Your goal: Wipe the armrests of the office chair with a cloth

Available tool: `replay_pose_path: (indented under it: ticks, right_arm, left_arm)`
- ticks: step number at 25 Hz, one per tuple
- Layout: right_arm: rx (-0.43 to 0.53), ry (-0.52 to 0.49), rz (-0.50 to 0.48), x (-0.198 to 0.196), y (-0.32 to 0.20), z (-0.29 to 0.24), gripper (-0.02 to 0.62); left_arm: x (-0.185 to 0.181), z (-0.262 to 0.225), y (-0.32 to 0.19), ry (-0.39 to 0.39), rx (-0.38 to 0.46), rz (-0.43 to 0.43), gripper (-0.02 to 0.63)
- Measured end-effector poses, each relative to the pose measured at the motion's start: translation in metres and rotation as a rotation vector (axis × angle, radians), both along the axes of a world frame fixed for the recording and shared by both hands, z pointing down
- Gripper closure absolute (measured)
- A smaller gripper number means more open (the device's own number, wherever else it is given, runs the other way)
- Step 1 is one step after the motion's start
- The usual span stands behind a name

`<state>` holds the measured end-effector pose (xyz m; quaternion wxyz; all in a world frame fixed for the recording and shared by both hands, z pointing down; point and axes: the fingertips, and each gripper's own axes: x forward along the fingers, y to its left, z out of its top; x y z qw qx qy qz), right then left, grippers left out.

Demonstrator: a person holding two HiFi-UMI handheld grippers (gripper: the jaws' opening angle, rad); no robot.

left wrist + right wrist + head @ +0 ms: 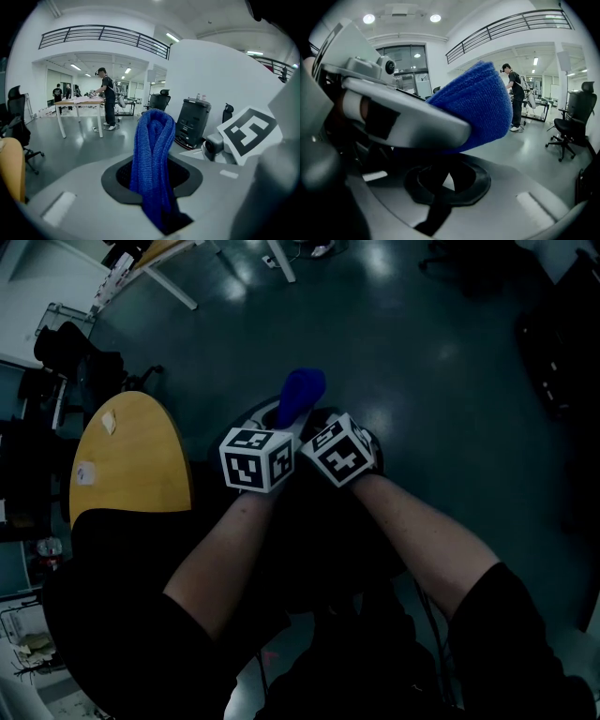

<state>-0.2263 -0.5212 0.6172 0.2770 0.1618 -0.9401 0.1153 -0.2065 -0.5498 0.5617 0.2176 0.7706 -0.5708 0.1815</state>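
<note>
A blue knitted cloth [152,154] stands up, folded, between the grey jaws of my left gripper [152,192], which is shut on it. From the head view the cloth [302,395] pokes out ahead of both marker cubes. My right gripper [361,448] sits close against the left gripper [281,420], to its right. The right gripper [443,187] has its jaws together with nothing seen between them. In the right gripper view the cloth [480,110] hangs over it, still in the left gripper's jaws. No armrest can be made out under the grippers.
A yellow rounded panel [131,460] lies left of my arms. White table legs [173,287] stand far ahead. A black office chair [569,122] stands at the right. A person [108,96] works at a table [77,103]. A dark cabinet [192,122] is behind the cloth.
</note>
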Motion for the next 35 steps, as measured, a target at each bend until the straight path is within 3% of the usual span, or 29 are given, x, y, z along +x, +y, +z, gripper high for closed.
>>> replay_pose_path:
  ticks: [15,22,27,35]
  right_arm:
    - [-0.032,-0.039,0.047,0.046,0.078,-0.070,0.592]
    - [-0.008,-0.032,0.035,0.070,0.132,-0.103,0.592]
    - [-0.011,-0.068,0.092,0.087,0.177,-0.121,0.592]
    - [-0.035,-0.094,0.140,0.105,0.280,-0.146,0.592]
  left_arm:
    - [0.031,-0.072,0.088,0.136,0.064,-0.084,0.482]
    - [0.048,-0.105,0.145,0.216,0.125,-0.130,0.482]
    - [0.044,-0.123,0.206,0.284,0.155,-0.174,0.482]
    - [0.062,-0.135,0.321,0.317,0.153,-0.097,0.482]
